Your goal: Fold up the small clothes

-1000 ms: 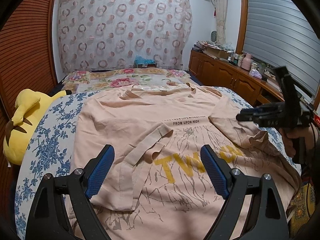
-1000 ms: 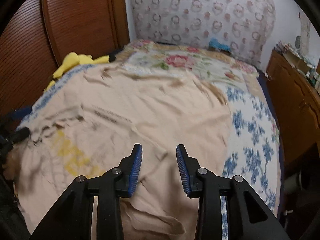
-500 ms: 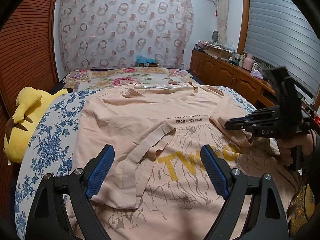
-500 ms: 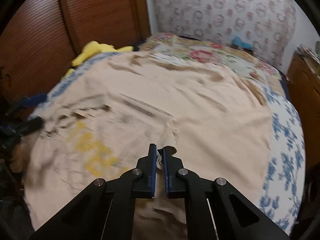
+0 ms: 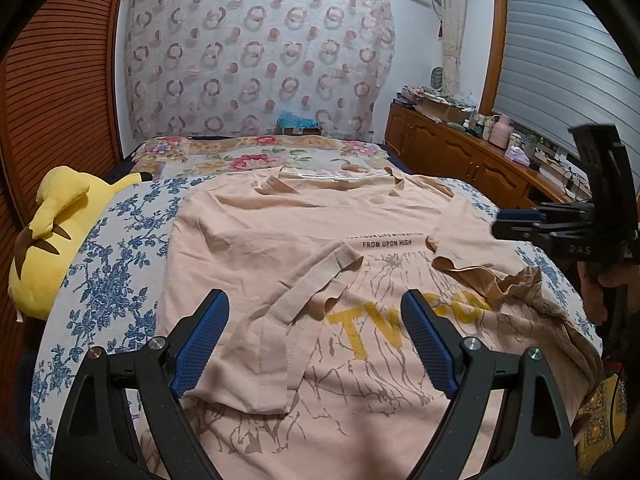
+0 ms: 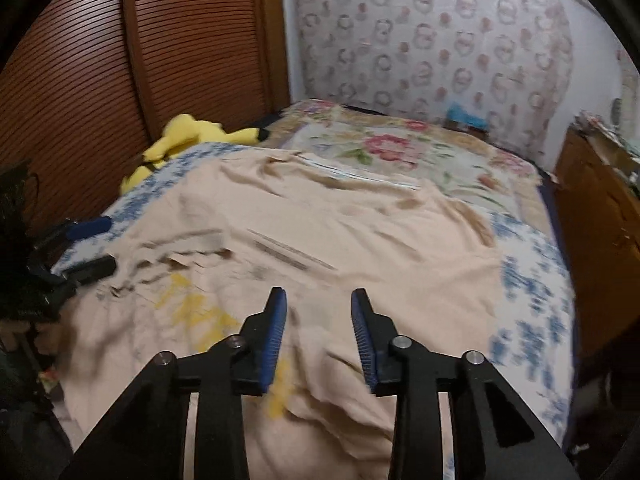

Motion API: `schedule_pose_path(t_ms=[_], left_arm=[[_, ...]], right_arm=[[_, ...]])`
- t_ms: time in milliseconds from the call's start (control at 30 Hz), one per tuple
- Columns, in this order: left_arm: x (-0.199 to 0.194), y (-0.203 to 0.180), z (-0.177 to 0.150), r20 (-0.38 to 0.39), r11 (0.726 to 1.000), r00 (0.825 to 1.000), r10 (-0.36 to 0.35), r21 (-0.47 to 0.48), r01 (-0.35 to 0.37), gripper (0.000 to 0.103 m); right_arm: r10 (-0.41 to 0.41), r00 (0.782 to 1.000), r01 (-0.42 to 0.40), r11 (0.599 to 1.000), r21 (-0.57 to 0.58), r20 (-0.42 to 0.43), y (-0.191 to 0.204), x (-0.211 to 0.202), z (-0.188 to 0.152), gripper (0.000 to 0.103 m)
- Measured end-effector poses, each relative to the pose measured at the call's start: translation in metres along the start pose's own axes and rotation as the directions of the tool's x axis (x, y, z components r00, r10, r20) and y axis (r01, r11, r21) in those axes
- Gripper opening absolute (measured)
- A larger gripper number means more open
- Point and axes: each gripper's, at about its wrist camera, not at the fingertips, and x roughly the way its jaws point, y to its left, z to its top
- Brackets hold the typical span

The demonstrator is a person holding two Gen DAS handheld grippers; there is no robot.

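Peach T-shirt (image 5: 280,240) lay spread on the blue-floral bedspread (image 5: 100,280), both sleeves folded inward; left gripper (image 5: 316,340) and right gripper (image 6: 318,332) hovered above it, jaws apart, holding nothing. Next fold likely wants both hem corners pinched evenly — lifted together to avoid skew. Yellow plush toy (image 5: 48,240) at bed edge; wooden cabinets (image 5: 460,160) alongside.

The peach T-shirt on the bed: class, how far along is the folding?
Done: both sleeves of the peach T-shirt lie folded in over the front, the left sleeve and right sleeve. In hand: nothing; left tongs and right tongs are open. Left: folding the body into a compact stack.
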Motion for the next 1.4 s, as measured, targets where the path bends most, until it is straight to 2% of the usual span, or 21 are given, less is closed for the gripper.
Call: schedule_pose_path(t_ms=[267,467,767,867,900,1133,1267,1400], left_arm=[[0.002,-0.006,0.000,-0.012,1.000,1.000,-0.009,0.010,0.009,0.088],[0.004,-0.011,0.000,-0.013,1.000,1.000,-0.009,0.017,0.010,0.088],[0.004,-0.012,0.001,-0.015,1.000,1.000,-0.011,0.017,0.011,0.088],[0.004,-0.011,0.001,-0.015,1.000,1.000,-0.010,0.014,0.011,0.088],[0.004,-0.011,0.001,-0.014,1.000,1.000,-0.010,0.013,0.011,0.088],[0.004,-0.009,0.001,-0.015,1.000,1.000,-0.011,0.014,0.012,0.088],[0.005,-0.009,0.001,-0.016,1.000,1.000,-0.010,0.014,0.011,0.088],[0.005,-0.003,0.004,-0.021,1.000,1.000,-0.002,0.014,0.002,0.088]], right_arm=[[-0.070,0.995,0.074,0.996,0.053,-0.071,-0.016,-0.030,-0.056,0.036],[-0.067,0.994,0.076,0.993,0.092,-0.092,-0.024,-0.049,-0.072,0.036],[-0.036,0.996,0.044,0.994,0.102,-0.085,-0.028,-0.043,-0.074,0.035],[-0.012,0.998,0.017,0.996,0.085,-0.062,-0.026,-0.040,-0.074,0.009],[0.002,0.998,0.003,0.997,0.082,-0.059,-0.024,-0.041,-0.074,0.006],[0.075,0.996,-0.073,0.997,0.036,-0.054,-0.001,-0.051,-0.087,0.005],[0.075,0.994,-0.077,0.997,-0.013,-0.085,0.008,-0.053,-0.096,0.006],[0.060,0.994,-0.061,0.998,-0.003,-0.090,0.005,-0.055,-0.096,0.011]])
